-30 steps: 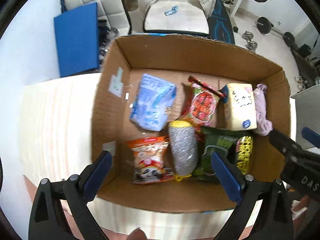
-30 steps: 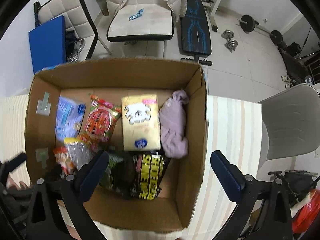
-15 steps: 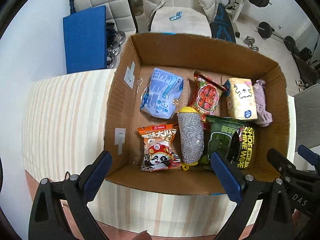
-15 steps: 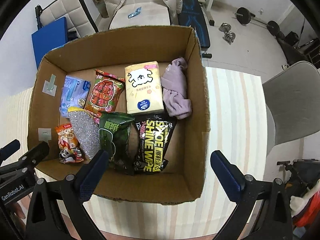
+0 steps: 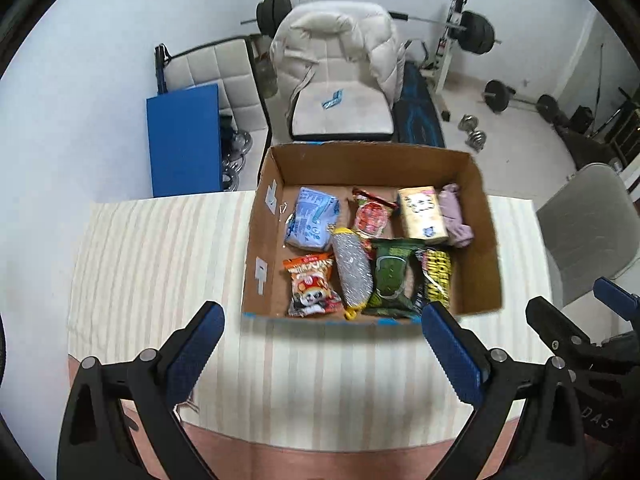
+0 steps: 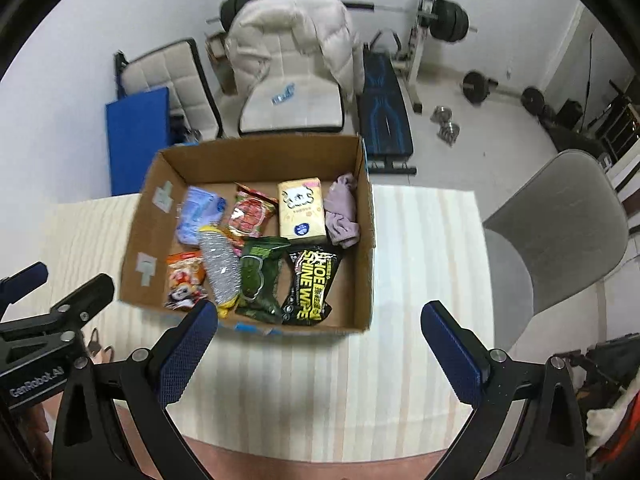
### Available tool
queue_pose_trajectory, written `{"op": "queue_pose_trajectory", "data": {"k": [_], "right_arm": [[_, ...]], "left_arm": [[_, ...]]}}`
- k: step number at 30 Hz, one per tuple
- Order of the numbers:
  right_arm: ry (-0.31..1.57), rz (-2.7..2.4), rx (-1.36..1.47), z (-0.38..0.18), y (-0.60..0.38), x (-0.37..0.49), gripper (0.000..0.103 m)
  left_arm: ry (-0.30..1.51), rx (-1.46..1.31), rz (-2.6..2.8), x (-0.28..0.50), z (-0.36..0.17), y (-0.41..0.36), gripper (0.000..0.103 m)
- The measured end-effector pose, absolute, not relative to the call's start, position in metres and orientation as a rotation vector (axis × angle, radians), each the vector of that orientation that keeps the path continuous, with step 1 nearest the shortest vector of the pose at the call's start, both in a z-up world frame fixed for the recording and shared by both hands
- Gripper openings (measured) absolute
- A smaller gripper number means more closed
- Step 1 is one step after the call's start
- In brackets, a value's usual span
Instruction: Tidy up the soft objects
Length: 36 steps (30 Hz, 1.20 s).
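An open cardboard box [image 5: 486, 248] [image 6: 366, 240] stands on the striped table. Inside lie several soft packs: a blue pack [image 5: 310, 224], a red snack bag [image 5: 370, 218], a yellow tissue pack [image 5: 422, 218], a lilac cloth [image 5: 456, 220] [image 6: 342, 212], an orange panda snack bag [image 5: 310, 286], a silver scrubber [image 5: 352, 272], a green wipes pack [image 5: 390, 276] and a black shoe-wipe pack [image 6: 312, 284]. My left gripper [image 5: 322, 344] is open and empty, in front of the box. My right gripper [image 6: 318, 344] is open and empty, also in front of the box.
The striped tablecloth [image 5: 160, 256] spreads left of the box and in front of it. A grey chair [image 6: 560, 232] stands to the right of the table. Behind are a white chair [image 5: 340, 92], a blue board [image 5: 184, 140] and gym weights [image 5: 476, 32].
Both grippers have pulled back and up from over the box, so the box now looks smaller and farther. The box's contents have not moved.
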State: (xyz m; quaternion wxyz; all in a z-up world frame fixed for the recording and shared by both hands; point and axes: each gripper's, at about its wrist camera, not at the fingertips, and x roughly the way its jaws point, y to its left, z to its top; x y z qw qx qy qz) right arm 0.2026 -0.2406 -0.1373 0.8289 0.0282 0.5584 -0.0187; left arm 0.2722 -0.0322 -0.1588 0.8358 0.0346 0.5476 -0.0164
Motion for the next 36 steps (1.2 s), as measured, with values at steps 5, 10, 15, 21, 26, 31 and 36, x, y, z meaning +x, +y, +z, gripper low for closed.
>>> {"op": "queue_pose_trajectory", "data": {"k": [5, 10, 15, 21, 26, 31, 36], "right_arm": [[1.107, -0.030, 0.052, -0.092, -0.240, 0.158, 0.103], [1.049, -0.027, 0.067, -0.055, -0.240, 0.116, 0.103], [0.992, -0.032, 0.085, -0.020, -0.240, 0.073, 0.103], [0.955, -0.022, 0.099, 0.009, -0.238, 0.031, 0.103], [0.938, -0.006, 0.073, 0.027, -0.231, 0.007, 0.103], [0.911, -0.014, 0.045, 0.044, -0.228, -0.009, 0.103], [0.877, -0.047, 0.035, 0.053, -0.232, -0.012, 0.103]], "left_arm": [[1.118, 0.087, -0.040, 0.231, -0.127, -0.030, 0.101], [1.078, 0.077, -0.031, 0.199, -0.102, -0.023, 0.101], [1.036, 0.044, -0.025, 0.168, -0.073, -0.012, 0.101], [0.990, 0.040, -0.013, 0.138, -0.046, -0.002, 0.101], [0.961, 0.039, -0.038, 0.115, -0.034, -0.004, 0.101], [0.953, 0.035, -0.056, 0.104, -0.028, -0.007, 0.101], [0.922, 0.037, -0.037, 0.103, -0.023, -0.009, 0.101]]}}
